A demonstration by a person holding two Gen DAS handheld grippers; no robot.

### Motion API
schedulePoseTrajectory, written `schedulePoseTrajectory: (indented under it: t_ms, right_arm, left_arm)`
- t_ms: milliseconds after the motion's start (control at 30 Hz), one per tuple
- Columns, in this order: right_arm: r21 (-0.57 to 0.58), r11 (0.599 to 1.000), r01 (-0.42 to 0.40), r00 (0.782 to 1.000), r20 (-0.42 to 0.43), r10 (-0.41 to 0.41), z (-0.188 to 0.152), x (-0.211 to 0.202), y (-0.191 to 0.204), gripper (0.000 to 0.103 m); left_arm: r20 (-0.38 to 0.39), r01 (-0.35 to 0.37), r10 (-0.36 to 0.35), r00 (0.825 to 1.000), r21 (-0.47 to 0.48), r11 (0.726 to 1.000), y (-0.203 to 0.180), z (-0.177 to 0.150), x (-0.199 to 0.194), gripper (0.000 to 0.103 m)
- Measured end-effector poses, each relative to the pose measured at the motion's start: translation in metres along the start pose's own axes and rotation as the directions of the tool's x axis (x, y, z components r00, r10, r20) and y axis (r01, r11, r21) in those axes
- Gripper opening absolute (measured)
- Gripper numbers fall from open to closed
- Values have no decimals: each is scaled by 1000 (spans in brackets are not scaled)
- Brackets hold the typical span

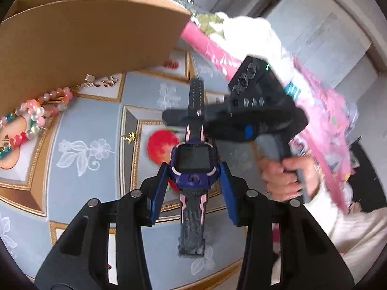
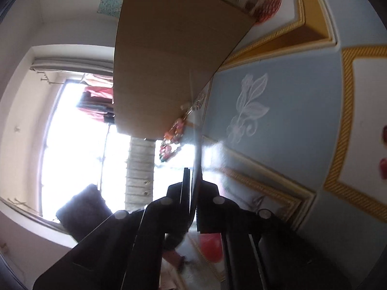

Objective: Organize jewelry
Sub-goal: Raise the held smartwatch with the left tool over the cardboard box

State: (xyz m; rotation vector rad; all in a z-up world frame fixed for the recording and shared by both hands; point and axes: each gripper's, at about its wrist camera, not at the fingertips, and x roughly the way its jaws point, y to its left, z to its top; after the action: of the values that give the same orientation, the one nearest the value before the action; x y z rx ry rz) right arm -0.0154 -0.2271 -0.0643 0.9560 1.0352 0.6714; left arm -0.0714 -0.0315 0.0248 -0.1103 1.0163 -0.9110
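- The left gripper (image 1: 194,169), black with blue pads, holds a dark purple and pink toy-like watch (image 1: 193,159) with a square black screen. Its two pads press on the sides of the watch face.
- The watch is held up above the table, not lying on it. One strap (image 1: 197,99) points away from the camera and the other strap hangs down toward it.
- The right gripper (image 1: 183,117) is black, and a person's hand (image 1: 285,176) grips its grey handle. It comes in from the right side.
- The right gripper's fingers are clamped tight on the far watch strap. In the right wrist view the thin dark strap edge (image 2: 193,186) sits squeezed between the two black fingers.
- A big brown cardboard box (image 1: 92,36) stands on the table at the upper left.
- A string of pink, red, white and green beads (image 1: 31,118) lies on the table just beside the box.
- A small gold piece of jewelry (image 1: 129,139) lies alone on the table, near the left of the watch.
- The table has a blue and gold cloth with white flowers (image 1: 82,111) and red fruit pictures.
- Something long and pink (image 1: 210,46) lies behind the right gripper, blurred.
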Motion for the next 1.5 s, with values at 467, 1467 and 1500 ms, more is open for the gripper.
schedulePoseTrajectory:
  t_ms: [467,1467,1500]
  right_arm:
    - [-176,971,161,977,169,-131,-7,-39,26,4]
    - [-562,826,45,971,219,96,92,-80,241,4]
    - [-551,834,35,970,218,104,111,-77,245,4]
  left_arm:
    - [-57,-204,224,973,237,950,-47,-11,34,52]
    - [148,-554,545,826,396,732,-59,140,-65,20]
    - [171,-591,579,797,414,692,-52,159,-67,20]
